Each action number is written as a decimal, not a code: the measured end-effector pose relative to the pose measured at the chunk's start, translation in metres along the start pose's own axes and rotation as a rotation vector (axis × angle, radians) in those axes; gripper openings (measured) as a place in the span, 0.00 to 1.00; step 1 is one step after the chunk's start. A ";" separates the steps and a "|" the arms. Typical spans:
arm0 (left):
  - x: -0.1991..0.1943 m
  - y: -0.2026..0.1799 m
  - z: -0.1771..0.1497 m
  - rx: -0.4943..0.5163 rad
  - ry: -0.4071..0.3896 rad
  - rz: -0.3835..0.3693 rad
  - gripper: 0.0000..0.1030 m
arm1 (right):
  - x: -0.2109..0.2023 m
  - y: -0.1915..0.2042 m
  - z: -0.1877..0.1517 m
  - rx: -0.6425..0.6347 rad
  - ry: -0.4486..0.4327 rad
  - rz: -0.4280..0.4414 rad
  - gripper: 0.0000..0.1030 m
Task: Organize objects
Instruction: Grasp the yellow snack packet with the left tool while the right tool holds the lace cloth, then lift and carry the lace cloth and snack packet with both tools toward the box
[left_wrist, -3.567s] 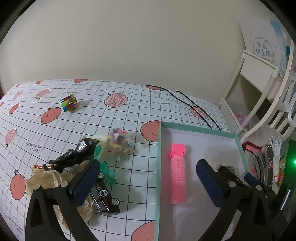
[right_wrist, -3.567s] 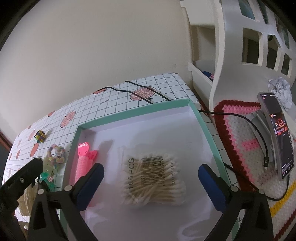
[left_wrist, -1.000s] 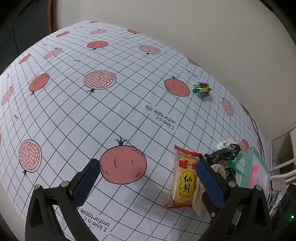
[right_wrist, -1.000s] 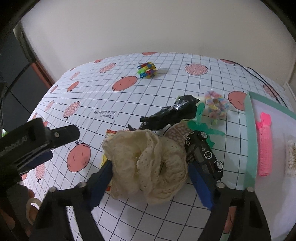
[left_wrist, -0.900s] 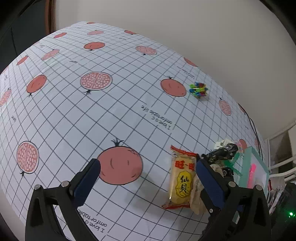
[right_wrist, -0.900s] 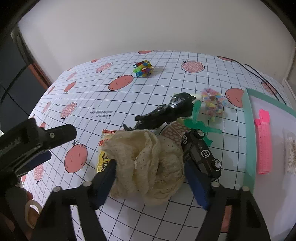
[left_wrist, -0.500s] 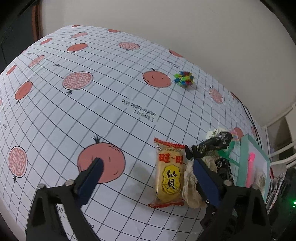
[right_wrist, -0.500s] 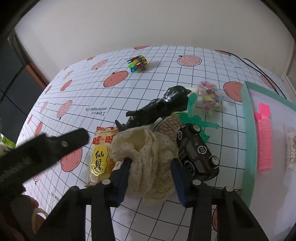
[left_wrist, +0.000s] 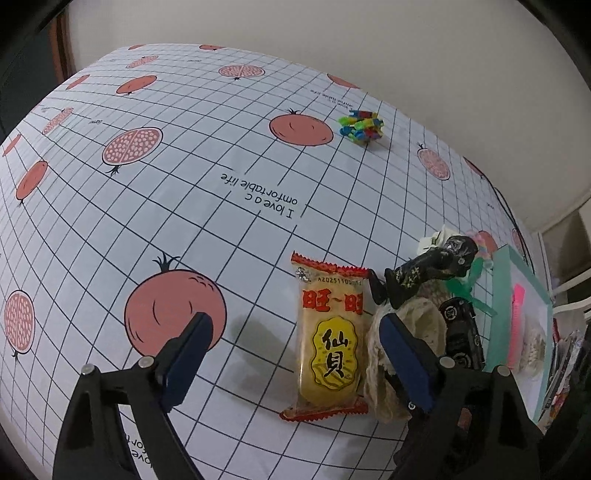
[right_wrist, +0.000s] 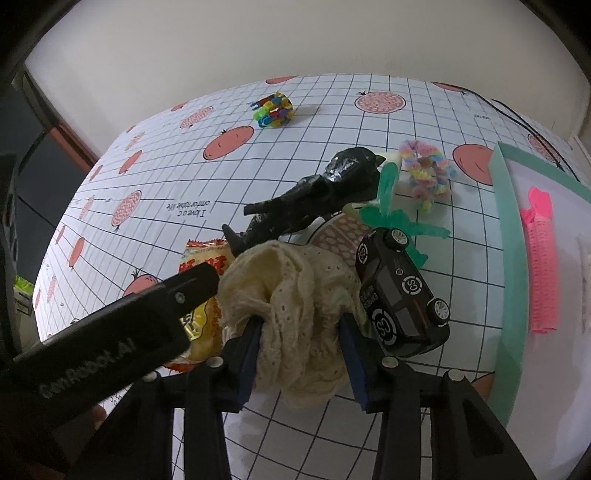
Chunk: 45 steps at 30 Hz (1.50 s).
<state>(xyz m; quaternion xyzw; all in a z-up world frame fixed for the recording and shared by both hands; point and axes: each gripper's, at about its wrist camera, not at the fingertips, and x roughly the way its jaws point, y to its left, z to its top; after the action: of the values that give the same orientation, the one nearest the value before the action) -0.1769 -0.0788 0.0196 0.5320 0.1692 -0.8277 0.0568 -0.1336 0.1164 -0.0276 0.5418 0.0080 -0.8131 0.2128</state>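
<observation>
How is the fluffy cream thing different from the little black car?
The cream lace scrunchie is soft, pale and crumpled; the black toy car is hard, dark and shiny with white wheels. The right gripper has its jaws squeezed on the scrunchie, while nothing holds the car. The scrunchie bunches up between the pads; the car lies tipped on its side on the tablecloth. Both sit close together, outside the green tray.

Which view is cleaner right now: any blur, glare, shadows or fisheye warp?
Left wrist: sharp; printed tablecloth grid bows strongly; snack packet legible; soft finger shadows on the cloth. Right wrist: also sharp; left gripper blocks the lower left; mild glare on black figure; corners vignetted in both.
</observation>
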 end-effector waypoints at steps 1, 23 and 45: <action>0.001 -0.002 -0.001 0.010 -0.001 0.010 0.85 | 0.000 0.000 0.000 -0.002 0.001 0.001 0.43; 0.014 -0.007 0.001 0.061 0.004 0.061 0.53 | -0.001 -0.001 -0.001 -0.019 0.002 0.004 0.44; 0.000 -0.003 0.012 -0.018 -0.013 -0.001 0.36 | -0.053 0.009 0.005 -0.055 -0.218 0.176 0.13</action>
<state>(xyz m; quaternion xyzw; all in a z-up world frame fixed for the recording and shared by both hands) -0.1883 -0.0798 0.0249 0.5260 0.1764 -0.8296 0.0625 -0.1180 0.1249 0.0234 0.4426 -0.0405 -0.8449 0.2977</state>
